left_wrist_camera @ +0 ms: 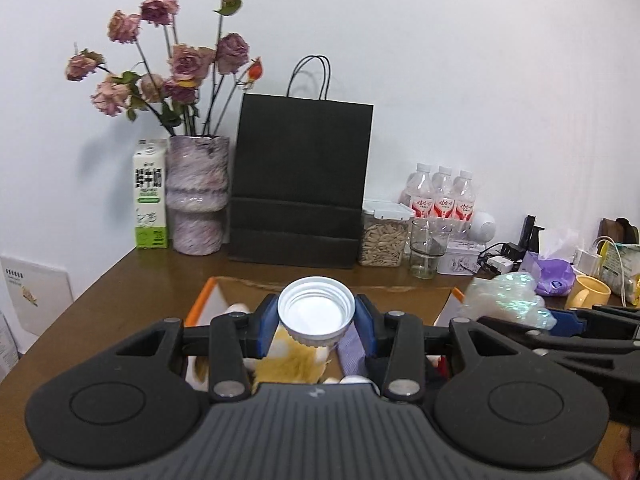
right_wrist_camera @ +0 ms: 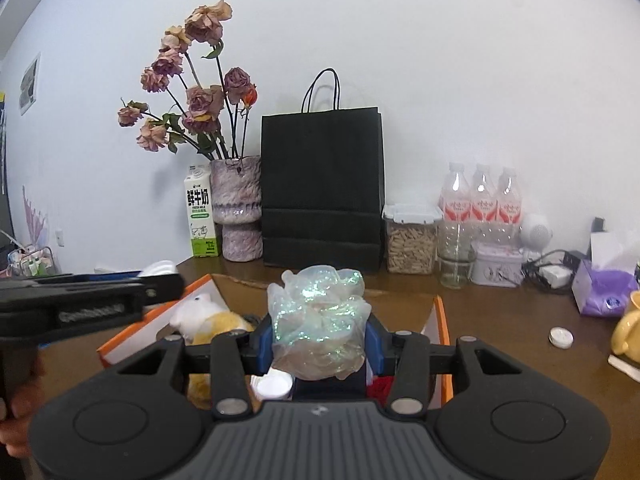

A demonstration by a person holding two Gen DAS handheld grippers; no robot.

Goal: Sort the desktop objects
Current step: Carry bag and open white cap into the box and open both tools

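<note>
Left wrist view, white lid (left_wrist_camera: pixel 316 312) clamped between left gripper (left_wrist_camera: pixel 316 320) fingers

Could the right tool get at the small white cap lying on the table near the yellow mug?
Probably not at once. The right tool is shut on the iridescent plastic wrap, above the orange box. The white cap lies bare on the table, with nothing visible between.

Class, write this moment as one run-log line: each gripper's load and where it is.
left gripper: shut on white lid | right gripper: shut on iridescent bag | both over orange box
</note>
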